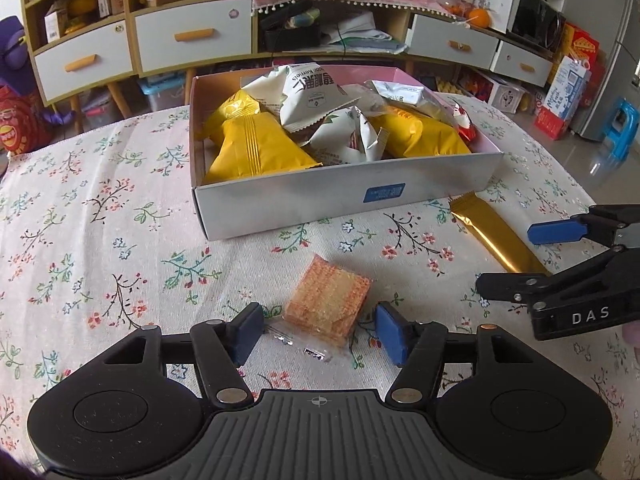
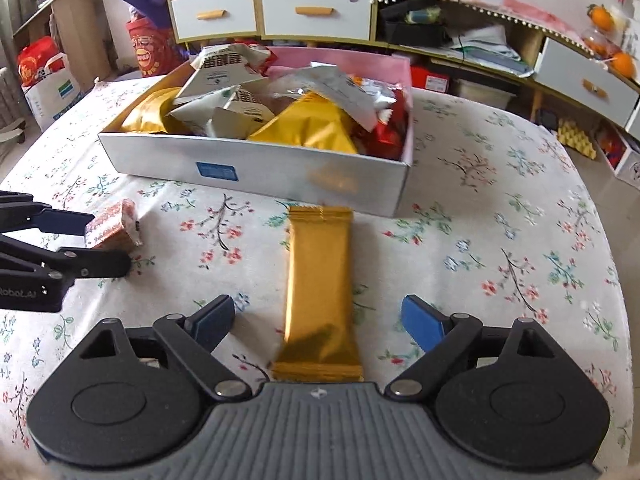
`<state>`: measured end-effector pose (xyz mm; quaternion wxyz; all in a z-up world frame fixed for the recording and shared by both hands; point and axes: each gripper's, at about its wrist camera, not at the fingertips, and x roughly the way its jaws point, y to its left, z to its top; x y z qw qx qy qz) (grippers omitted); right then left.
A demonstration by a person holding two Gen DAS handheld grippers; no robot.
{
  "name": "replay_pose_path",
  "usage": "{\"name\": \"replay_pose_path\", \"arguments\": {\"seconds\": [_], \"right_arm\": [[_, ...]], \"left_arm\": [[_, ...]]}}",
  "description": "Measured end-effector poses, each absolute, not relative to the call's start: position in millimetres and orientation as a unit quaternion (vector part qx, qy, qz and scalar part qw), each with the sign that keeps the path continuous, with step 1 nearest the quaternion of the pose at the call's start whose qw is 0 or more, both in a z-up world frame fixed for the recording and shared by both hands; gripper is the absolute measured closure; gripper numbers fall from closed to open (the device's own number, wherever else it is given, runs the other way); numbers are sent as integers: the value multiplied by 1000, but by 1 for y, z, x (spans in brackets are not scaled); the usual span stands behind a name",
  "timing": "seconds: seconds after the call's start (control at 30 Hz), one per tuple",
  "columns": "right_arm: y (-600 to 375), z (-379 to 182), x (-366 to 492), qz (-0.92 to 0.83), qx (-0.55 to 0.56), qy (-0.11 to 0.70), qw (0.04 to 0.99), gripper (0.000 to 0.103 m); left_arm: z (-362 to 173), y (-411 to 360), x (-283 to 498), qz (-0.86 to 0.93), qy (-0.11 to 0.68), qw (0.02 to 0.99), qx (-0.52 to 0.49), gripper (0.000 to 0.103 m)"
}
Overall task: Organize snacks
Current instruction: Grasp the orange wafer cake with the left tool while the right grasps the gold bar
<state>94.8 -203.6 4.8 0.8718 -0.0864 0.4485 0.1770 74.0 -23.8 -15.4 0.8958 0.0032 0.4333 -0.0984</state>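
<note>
A white cardboard box (image 1: 320, 200) (image 2: 280, 168) on the floral tablecloth holds several yellow, white and red snack packets. A clear-wrapped wafer snack (image 1: 326, 300) (image 2: 112, 228) lies on the cloth in front of the box. My left gripper (image 1: 318, 330) is open, its blue pads either side of the wafer's near end, not closed on it. A long gold bar packet (image 2: 320, 292) (image 1: 496, 236) lies right of the wafer, pointing at the box. My right gripper (image 2: 318, 320) is open, straddling the bar's near half without gripping it.
The table (image 1: 100, 220) is covered in a floral cloth. Behind it stand wooden cabinets with white drawers (image 1: 192, 40), a pink-covered shelf, oranges (image 1: 480, 18) and boxes on the floor at right. A blue stool (image 1: 620, 128) stands at far right.
</note>
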Motion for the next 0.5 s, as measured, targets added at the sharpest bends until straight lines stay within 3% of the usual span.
{"name": "replay_pose_path", "arguments": {"seconds": [0.17, 0.3, 0.5], "right_arm": [[-198, 6, 96, 178, -85, 443, 874, 23], [-194, 9, 96, 185, -86, 441, 874, 38], [-194, 11, 95, 188, -85, 441, 874, 60]], "left_arm": [[-16, -28, 75, -97, 429, 898, 2, 50], [-15, -29, 74, -98, 428, 899, -5, 56], [-14, -32, 74, -93, 426, 900, -4, 58]]}}
